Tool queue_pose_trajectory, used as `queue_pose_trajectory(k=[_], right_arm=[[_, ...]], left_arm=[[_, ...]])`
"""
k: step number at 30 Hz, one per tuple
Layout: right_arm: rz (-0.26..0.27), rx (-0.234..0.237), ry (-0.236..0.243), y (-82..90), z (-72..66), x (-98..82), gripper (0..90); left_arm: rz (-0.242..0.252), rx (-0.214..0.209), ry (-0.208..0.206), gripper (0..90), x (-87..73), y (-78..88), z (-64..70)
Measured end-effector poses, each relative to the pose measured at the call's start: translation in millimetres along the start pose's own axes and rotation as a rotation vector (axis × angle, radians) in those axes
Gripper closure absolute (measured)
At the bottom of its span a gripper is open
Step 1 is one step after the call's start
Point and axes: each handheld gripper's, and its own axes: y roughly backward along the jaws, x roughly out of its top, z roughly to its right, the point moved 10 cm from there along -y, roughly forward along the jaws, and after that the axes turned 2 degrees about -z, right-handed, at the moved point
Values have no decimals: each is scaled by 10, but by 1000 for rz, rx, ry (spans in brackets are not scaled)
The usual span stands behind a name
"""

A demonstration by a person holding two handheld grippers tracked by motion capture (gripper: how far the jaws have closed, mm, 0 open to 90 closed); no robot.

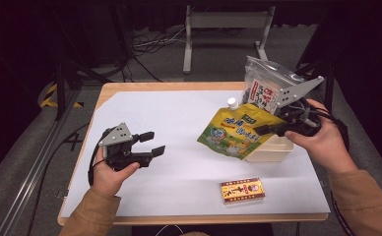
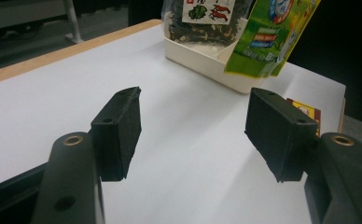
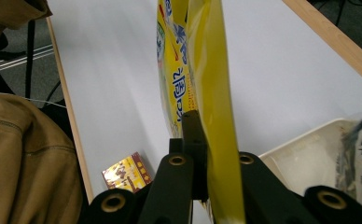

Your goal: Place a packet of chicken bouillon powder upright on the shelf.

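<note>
The yellow drink pouch (image 1: 234, 133) is glossy plastic film, pretty shiny. The tabletop (image 1: 169, 87) has a pale wood edge under a smooth matt white sheet (image 1: 179, 128). The tray (image 1: 272, 150) looks like matt cream plastic, and the tongs' pads (image 2: 121, 133) are rough matt black.

A small red-and-yellow box (image 1: 242, 191) lies near the table's (image 1: 154, 88) front edge, on white paper (image 1: 179, 123).

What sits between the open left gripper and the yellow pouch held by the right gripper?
Nothing: in the high view, bare white table cover separates the left gripper from the yellow pouch.
</note>
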Motion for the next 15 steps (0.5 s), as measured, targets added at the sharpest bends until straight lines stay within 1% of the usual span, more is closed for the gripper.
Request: queue_pose_trajectory(k=[2, 3, 5, 6, 7, 8, 9, 11, 13, 14, 15], right_arm=[[-3, -9, -5, 42, 36, -6, 900], [-3, -10, -9, 58, 47, -7, 900], [-5, -17, -14, 84, 69, -8, 900], [-10, -24, -15, 125, 111, -11, 900], [-10, -24, -15, 125, 111, -11, 900], [-10, -29, -18, 137, 126, -9, 900], [-15, -36, -25, 172, 168, -8, 900], [-15, -39, -29, 181, 182, -5, 900], [-25, -51, -32, 220, 239, -2, 900], [-27, -58, -35, 232, 259, 0, 900], [-33, -60, -36, 246, 276, -4, 900]], left_arm=[[0, 13, 11, 338, -25, 15, -39], [-1, 24, 7, 329, -37, 21, -66], [0, 31, 8, 316, -49, 24, -87], [-2, 35, 10, 285, -61, 22, -107], [-8, 37, 14, 285, -75, 18, -121], [-11, 37, 27, 259, -93, 14, -139], [-4, 38, 28, 230, -94, 11, -159], [-1, 43, 35, 222, -107, 17, -202], [1, 60, 33, 182, -121, 20, -249], [-3, 63, 39, 175, -138, 23, -259], [-6, 73, 37, 170, -151, 26, -281]])
